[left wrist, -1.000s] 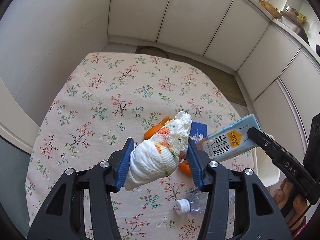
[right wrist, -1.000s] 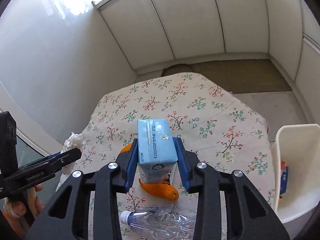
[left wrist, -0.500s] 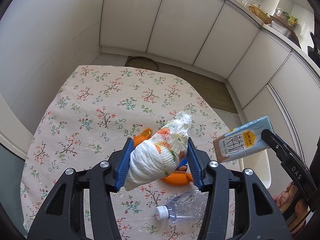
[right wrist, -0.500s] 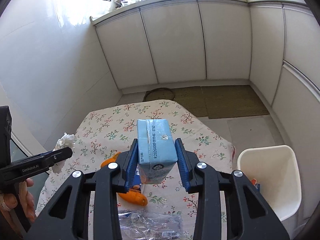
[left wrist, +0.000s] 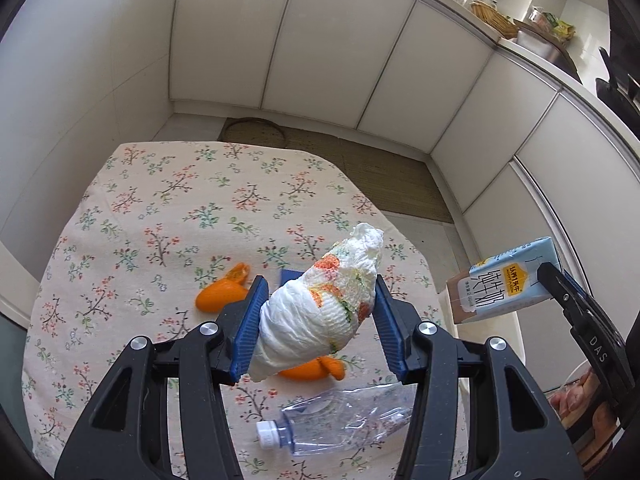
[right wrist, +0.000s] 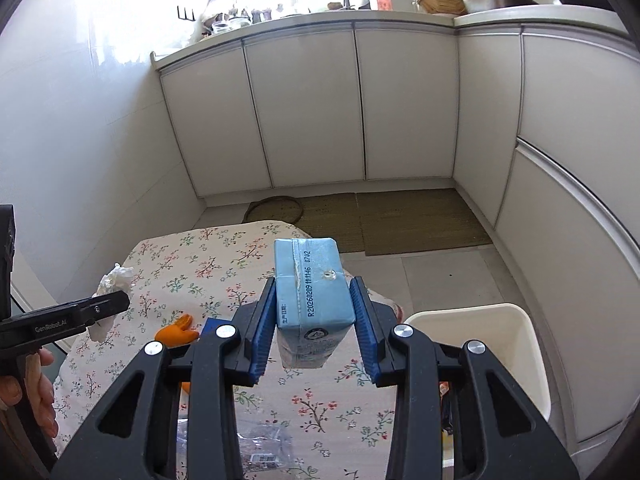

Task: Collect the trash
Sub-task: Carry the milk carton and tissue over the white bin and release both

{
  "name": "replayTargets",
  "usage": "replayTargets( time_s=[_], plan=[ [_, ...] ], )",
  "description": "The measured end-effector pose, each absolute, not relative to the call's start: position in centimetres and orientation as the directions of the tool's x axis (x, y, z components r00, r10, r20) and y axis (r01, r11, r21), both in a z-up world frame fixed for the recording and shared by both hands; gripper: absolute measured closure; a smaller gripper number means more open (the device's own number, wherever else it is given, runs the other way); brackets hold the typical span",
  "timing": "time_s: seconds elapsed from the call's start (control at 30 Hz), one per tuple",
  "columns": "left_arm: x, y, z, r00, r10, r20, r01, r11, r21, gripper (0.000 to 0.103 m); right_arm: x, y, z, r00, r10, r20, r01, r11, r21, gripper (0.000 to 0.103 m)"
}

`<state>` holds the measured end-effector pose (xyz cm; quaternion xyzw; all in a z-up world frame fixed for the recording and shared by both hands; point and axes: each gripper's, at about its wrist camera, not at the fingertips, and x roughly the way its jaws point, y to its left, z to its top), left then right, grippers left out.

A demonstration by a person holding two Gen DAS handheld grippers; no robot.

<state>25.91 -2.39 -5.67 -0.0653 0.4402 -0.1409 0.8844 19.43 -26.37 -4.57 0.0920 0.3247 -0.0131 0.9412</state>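
Fingers of left gripper (left wrist: pixel 316 322) clamp crumpled tissue (left wrist: pixel 320 316); right gripper (right wrist: pixel 316 324) fingers clamp milk carton (right wrist: pixel 312 292). Both lifted clear of surface (left wrist: pixel 160 208), likely bound for white bin (right wrist: pixel 516 344).

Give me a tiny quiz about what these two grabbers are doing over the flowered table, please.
1. What does the left gripper hold?
2. True or false: the blue milk carton is lying on the tablecloth.
3. Which lies nearest the camera on the table in the left view: A) orange peel, B) clear plastic bottle, C) white bin?

Key:
1. A crumpled white paper towel with orange stains.
2. False: the right gripper holds it in the air.
3. B.
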Motion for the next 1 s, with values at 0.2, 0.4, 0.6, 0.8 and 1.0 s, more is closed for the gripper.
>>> replayTargets(
  time_s=[0.2, 0.4, 0.6, 0.8, 1.0],
  plan=[
    [25.9, -5.1, -5.9, 0.557, -0.331, -0.762, 0.230, 0.943, -0.241, 0.054, 18.4, -29.3, -4.7, 0.783, -0.045, -0.620, 0.158, 0.979, 0.129, 0.067],
    [25.9, -8.3, -6.3, 0.539, -0.352, -0.765, 0.274, 0.932, -0.236, 0.054, 17.4, -32.5, -5.3, 0.757, -0.132, -0.640, 0.240, 0.967, 0.084, 0.067],
    [25.7, -11.8, -7.0, 0.513, -0.370, -0.775, 0.319, 0.920, -0.228, 0.054, 16.8, -36.0, -6.2, 0.717, -0.190, -0.671, 0.312, 0.948, 0.065, 0.067],
    [25.4, -15.4, -7.7, 0.492, -0.392, -0.777, 0.367, 0.903, -0.224, 0.054, 16.0, -38.6, -6.9, 0.663, -0.286, -0.692, 0.396, 0.918, 0.000, 0.061],
    [25.3, -18.8, -9.0, 0.455, -0.413, -0.789, 0.401, 0.886, -0.233, 0.054, 14.3, -41.1, -6.6, 0.639, -0.377, -0.670, 0.480, 0.876, -0.035, 0.038]
  ],
)
